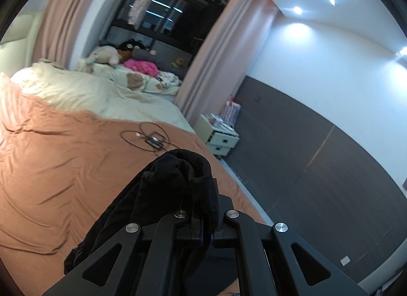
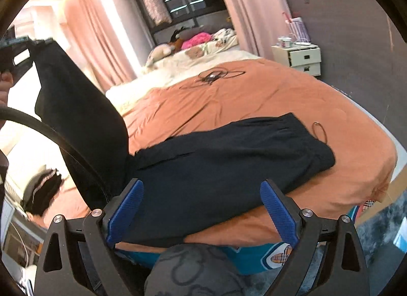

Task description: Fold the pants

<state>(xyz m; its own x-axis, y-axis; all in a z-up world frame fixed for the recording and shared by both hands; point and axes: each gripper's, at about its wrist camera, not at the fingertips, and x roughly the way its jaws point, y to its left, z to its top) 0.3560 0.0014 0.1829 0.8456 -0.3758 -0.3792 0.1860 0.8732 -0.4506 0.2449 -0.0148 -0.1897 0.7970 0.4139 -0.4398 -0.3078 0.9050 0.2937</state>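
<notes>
Black pants [image 2: 229,158] lie on the orange bedspread [image 2: 267,97] with the waistband toward the right. The leg end [image 2: 76,107] is lifted high at the left, held by my left gripper [image 2: 30,44]. In the left wrist view my left gripper [image 1: 207,222] is shut on the bunched black fabric [image 1: 178,176], which drapes over its fingers and hangs down left. My right gripper [image 2: 201,209] is open and empty, just above the near edge of the pants, with its blue pads [image 2: 278,214] on either side of the fabric.
A black cable with a small device [image 2: 212,76] lies on the bedspread further back. A thin ring [image 2: 319,129] lies by the waistband. A white nightstand [image 2: 297,58] stands at the right wall. Cream bedding and plush toys [image 2: 178,46] lie beyond.
</notes>
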